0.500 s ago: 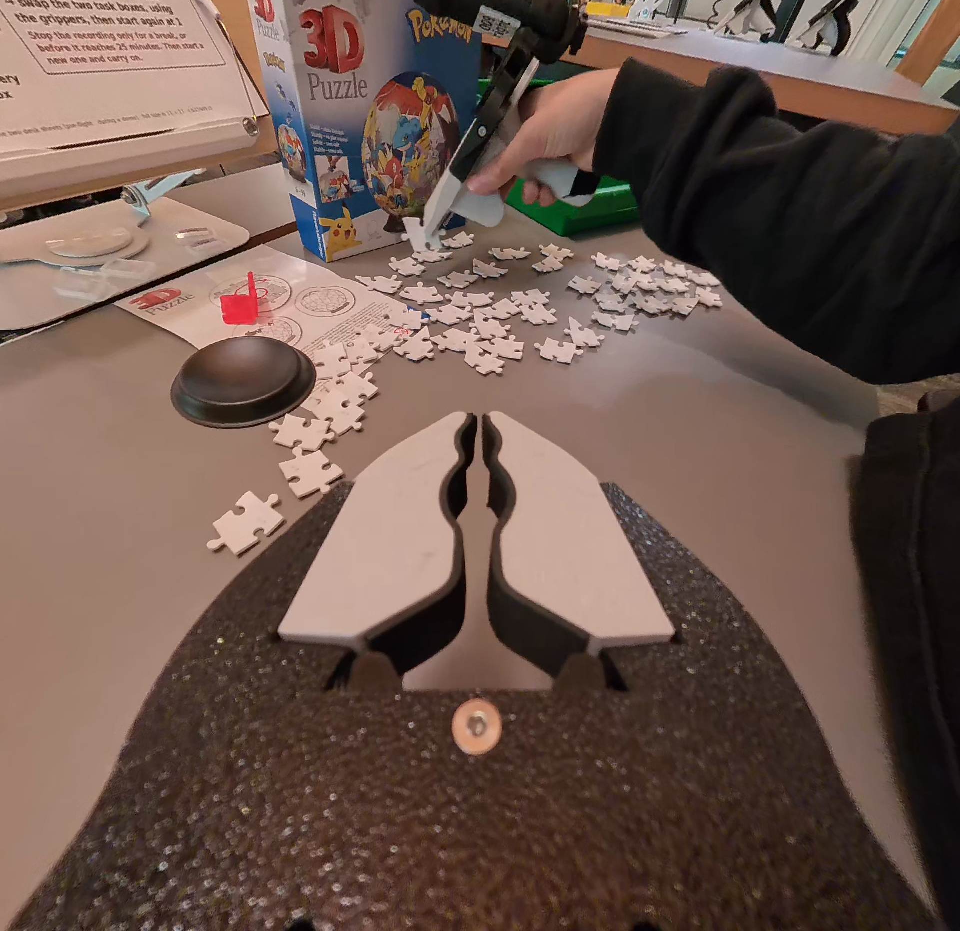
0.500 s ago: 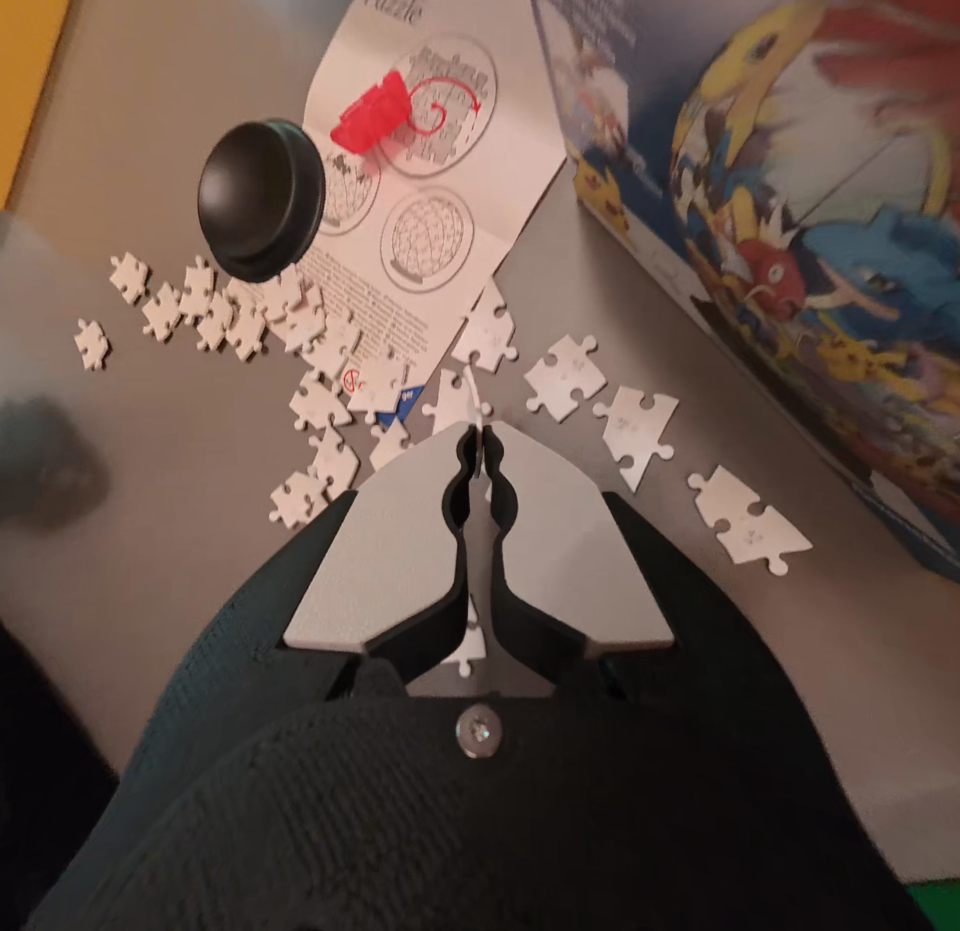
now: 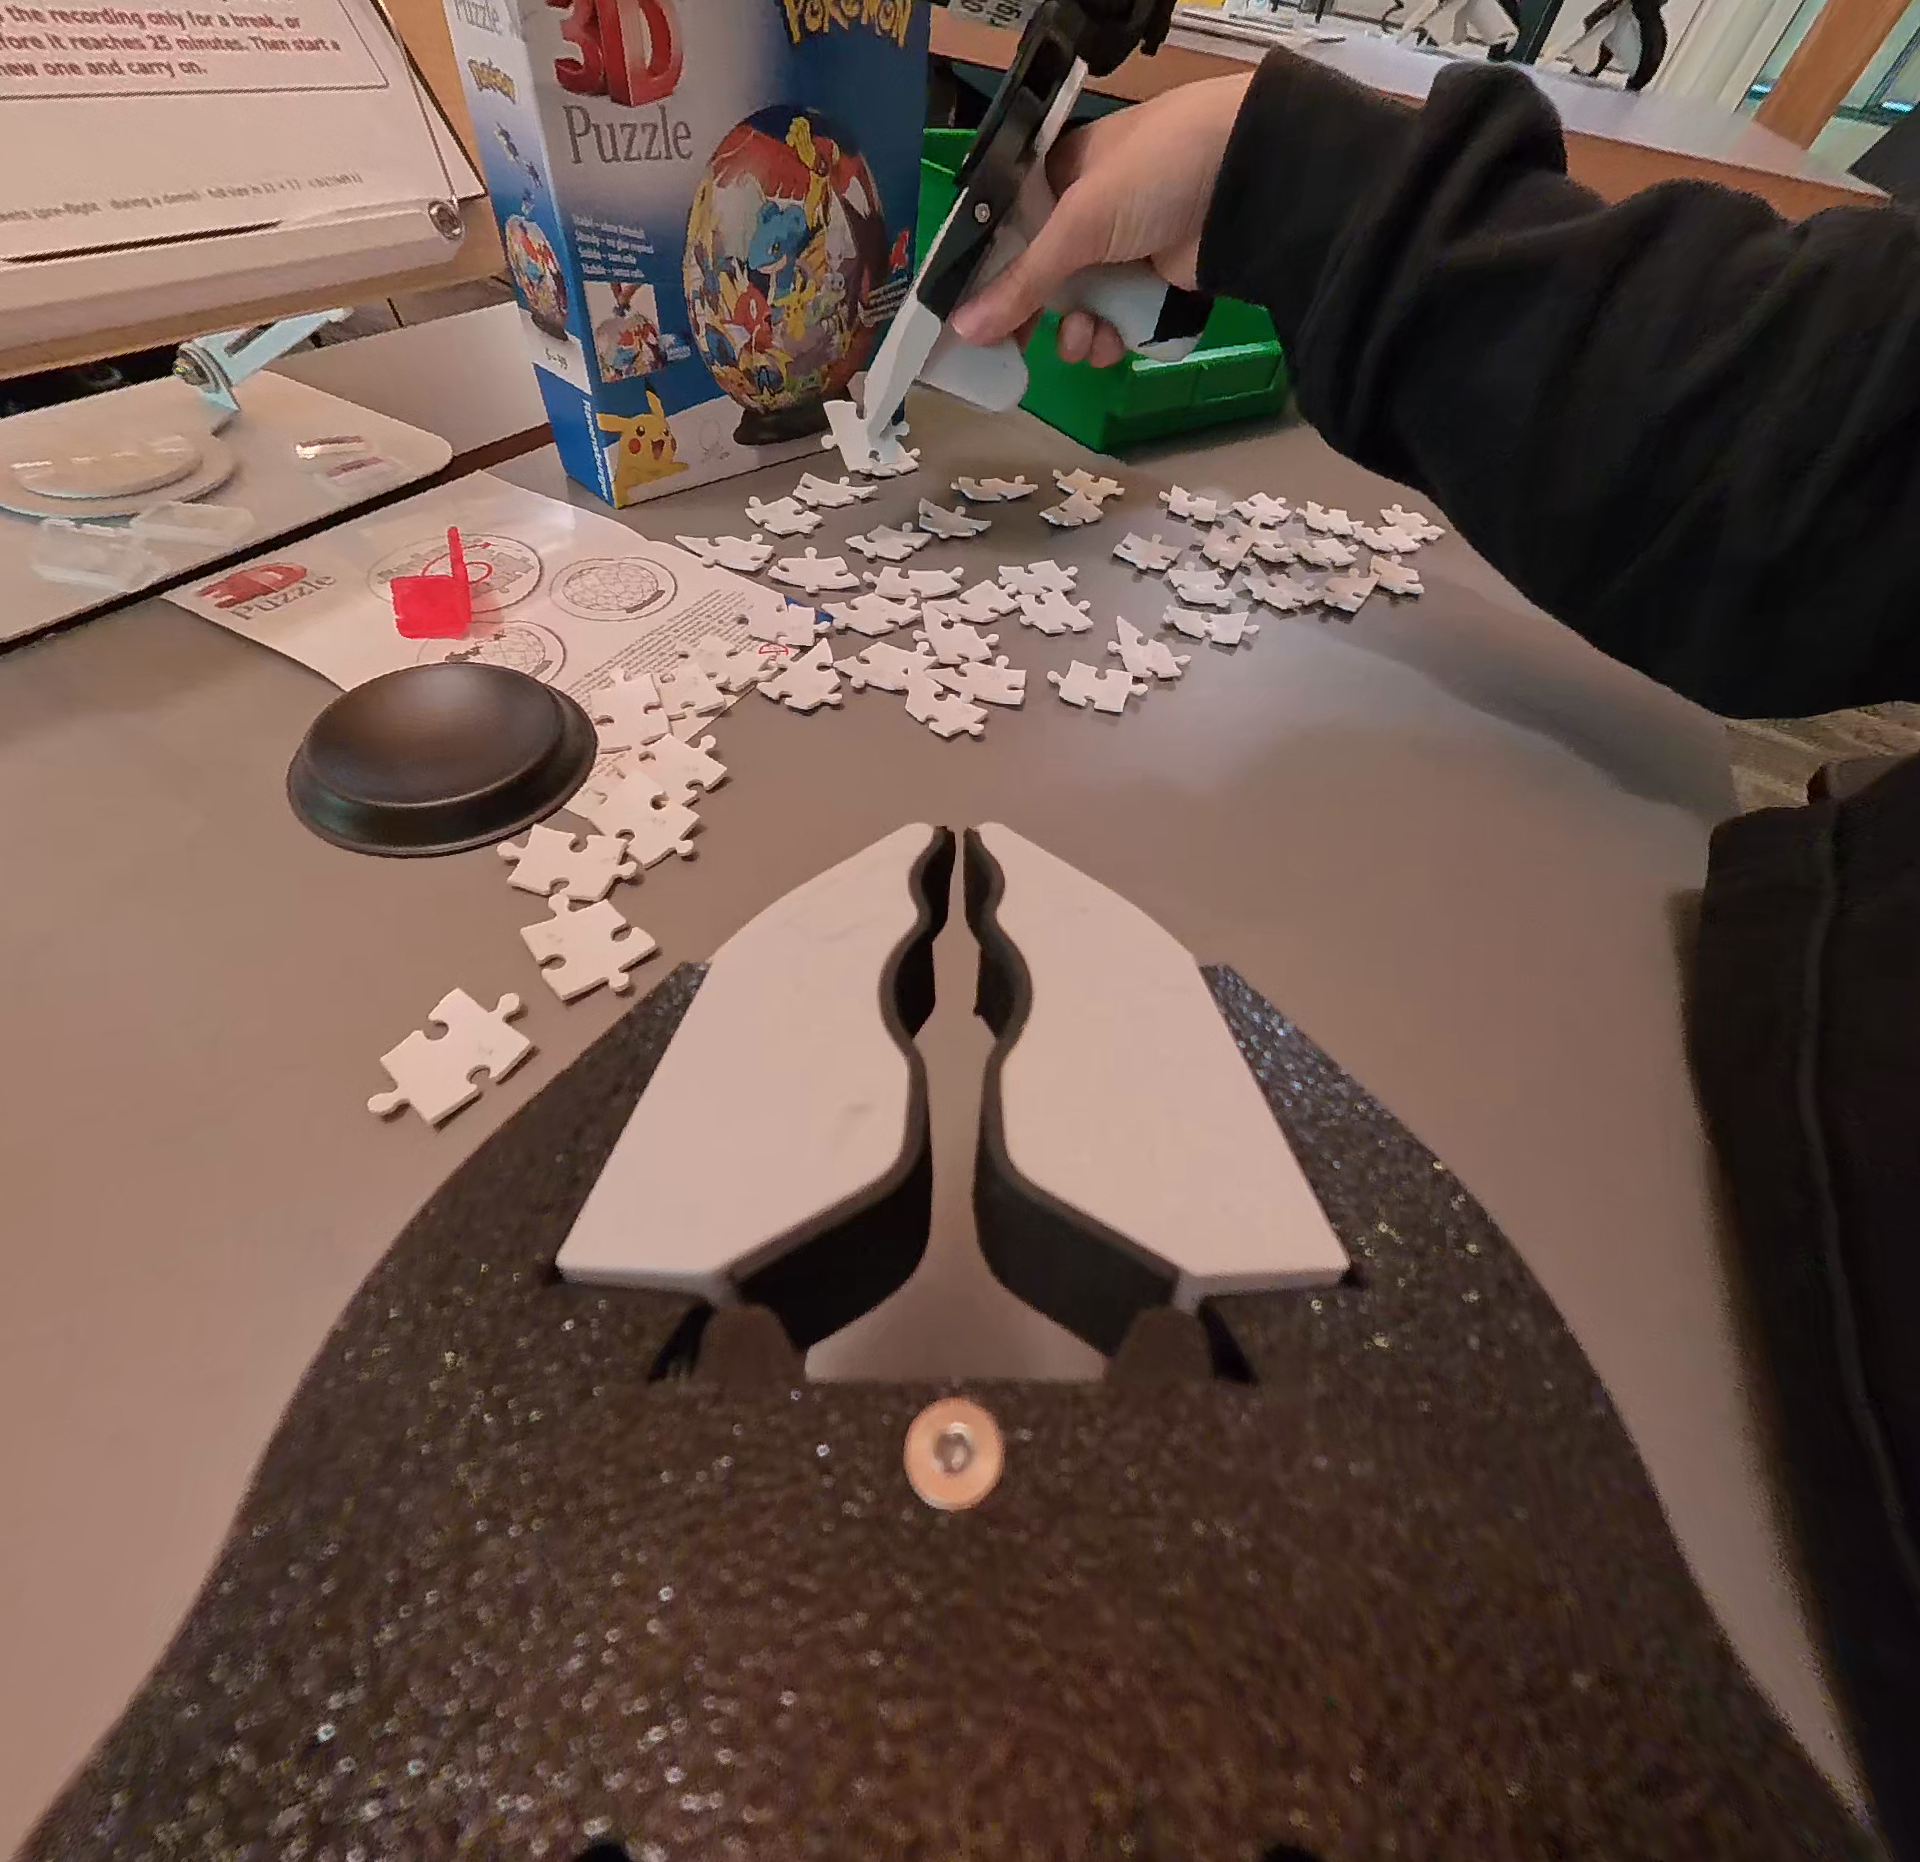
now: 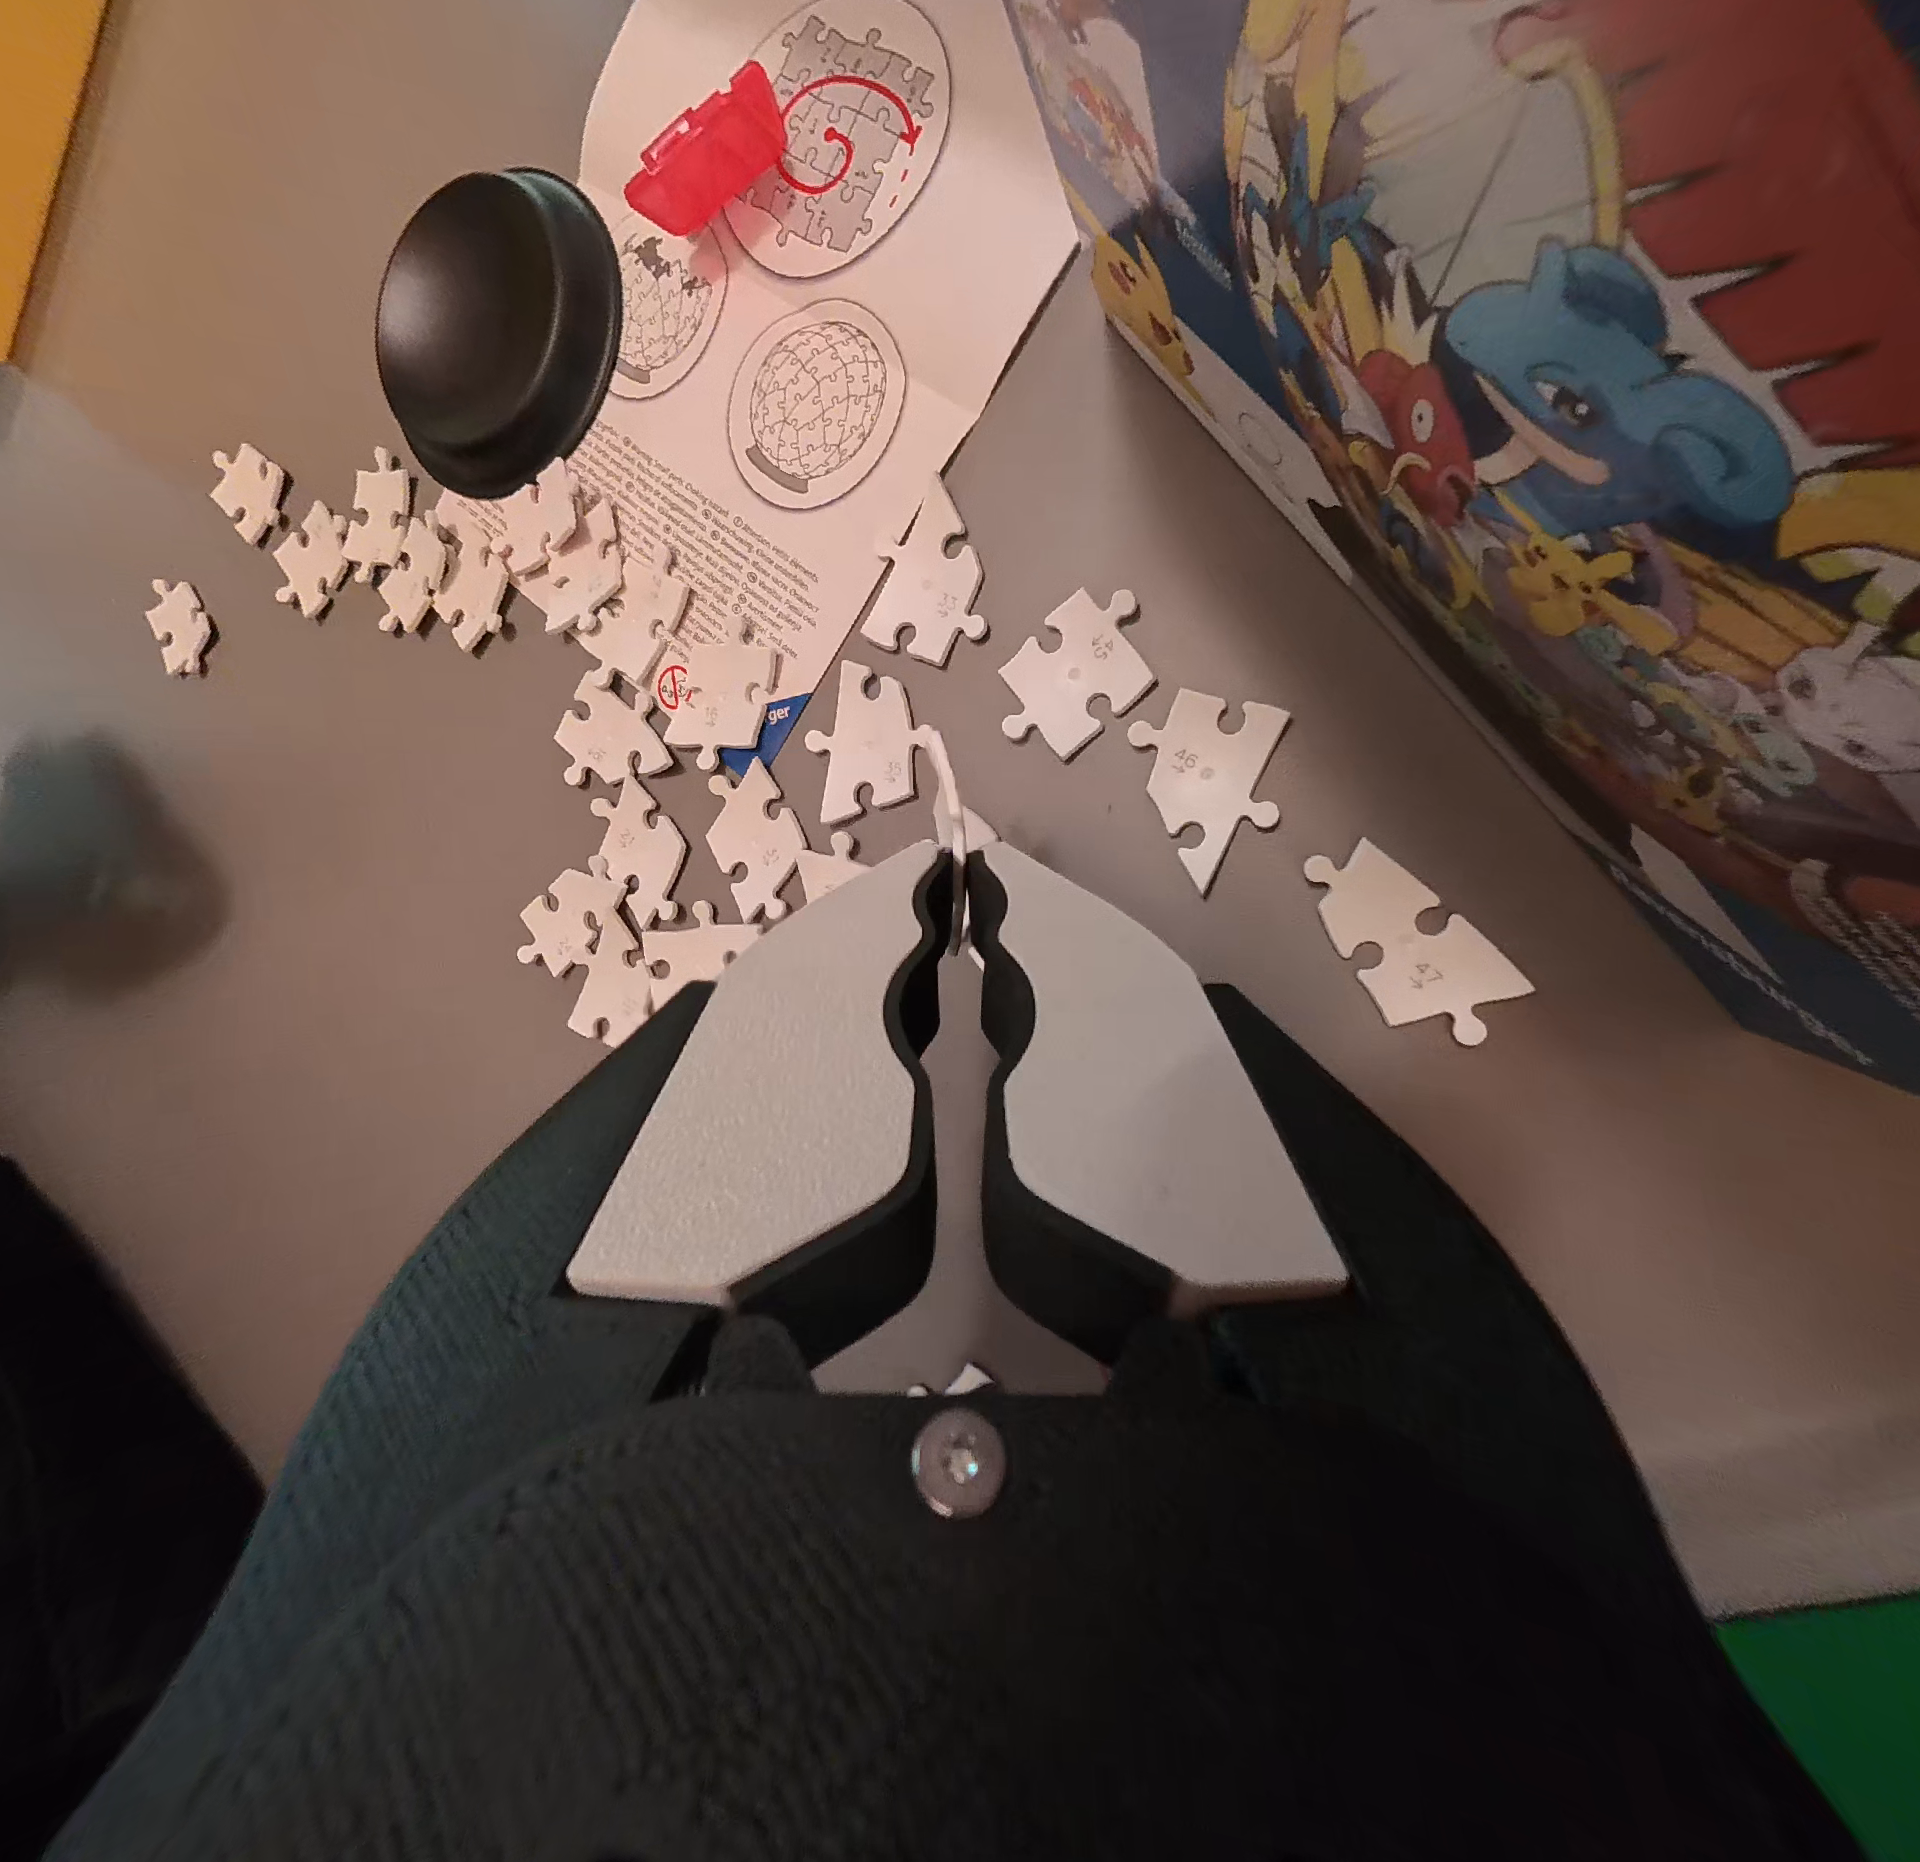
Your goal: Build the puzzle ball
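Many white puzzle pieces [image 3: 935,617] lie face down on the grey table [image 3: 1195,877]. My right gripper [image 4: 957,862] is shut on one white puzzle piece [image 4: 948,799], held edge-on just above the table. In the left wrist view that right gripper [image 3: 883,425] holds the piece [image 3: 854,430] beside the puzzle box [image 3: 707,212]. My left gripper [image 3: 958,833] is shut and empty, low over bare table near the front. A black round stand [image 3: 442,752] sits at the left; it also shows in the right wrist view [image 4: 499,326].
A paper instruction sheet [image 3: 582,597] with a red plastic part [image 3: 431,597] lies behind the stand. A green bin [image 3: 1143,378] stands behind the pieces. A board on a stand [image 3: 197,150] is at far left. A person's dark sleeve [image 3: 1558,337] reaches across from the right.
The right gripper has lifted a little with the piece between its fingers. The left gripper has stayed where it was, shut.
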Available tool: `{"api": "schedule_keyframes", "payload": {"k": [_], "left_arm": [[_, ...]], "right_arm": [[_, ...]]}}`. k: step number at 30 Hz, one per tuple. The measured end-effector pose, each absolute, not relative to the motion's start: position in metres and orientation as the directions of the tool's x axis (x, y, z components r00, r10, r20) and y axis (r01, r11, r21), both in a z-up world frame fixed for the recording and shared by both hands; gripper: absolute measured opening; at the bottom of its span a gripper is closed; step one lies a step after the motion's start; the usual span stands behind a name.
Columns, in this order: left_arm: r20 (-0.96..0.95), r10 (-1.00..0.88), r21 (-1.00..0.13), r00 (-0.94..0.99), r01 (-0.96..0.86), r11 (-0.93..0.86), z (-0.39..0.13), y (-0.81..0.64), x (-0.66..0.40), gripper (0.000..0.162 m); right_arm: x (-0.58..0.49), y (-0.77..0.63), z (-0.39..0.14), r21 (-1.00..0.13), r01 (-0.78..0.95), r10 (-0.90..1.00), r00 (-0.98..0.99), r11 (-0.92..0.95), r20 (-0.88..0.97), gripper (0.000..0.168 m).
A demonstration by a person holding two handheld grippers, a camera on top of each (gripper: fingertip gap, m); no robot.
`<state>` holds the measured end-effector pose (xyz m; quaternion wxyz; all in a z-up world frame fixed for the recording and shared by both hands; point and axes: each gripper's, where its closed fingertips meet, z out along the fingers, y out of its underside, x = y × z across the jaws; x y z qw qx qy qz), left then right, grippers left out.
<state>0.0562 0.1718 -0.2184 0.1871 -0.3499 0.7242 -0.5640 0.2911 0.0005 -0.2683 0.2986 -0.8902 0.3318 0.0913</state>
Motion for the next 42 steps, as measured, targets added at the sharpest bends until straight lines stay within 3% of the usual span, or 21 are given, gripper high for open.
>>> {"api": "schedule_keyframes", "payload": {"k": [6,11,19,27,42], "left_arm": [[0.123,-0.717,-0.948,-0.686,-0.295,0.119,-0.216,0.171,0.056,0.002],[0.123,-0.722,-0.945,-0.681,-0.302,0.124,-0.219,0.173,0.055,0.003],[0.139,-0.702,-0.945,-0.699,-0.307,0.118,-0.221,0.165,0.058,0.003],[0.125,-0.692,-0.937,-0.711,-0.315,0.154,-0.224,0.16,0.056,0.004],[0.119,-0.69,-0.932,-0.714,-0.32,0.17,-0.224,0.158,0.056,0.006]], "right_arm": [[0.271,-0.007,-0.252,-0.505,-0.611,-0.484,0.792,-0.61,-0.373,0.003],[0.236,-0.044,-0.238,-0.467,-0.579,-0.448,0.814,-0.668,-0.369,0.003],[0.211,-0.11,-0.246,-0.351,-0.62,-0.491,0.777,-0.701,-0.393,0.003],[0.226,-0.138,-0.251,-0.358,-0.646,-0.567,0.763,-0.674,-0.31,0.003],[0.219,-0.149,-0.262,-0.333,-0.646,-0.561,0.763,-0.687,-0.321,0.003]]}}
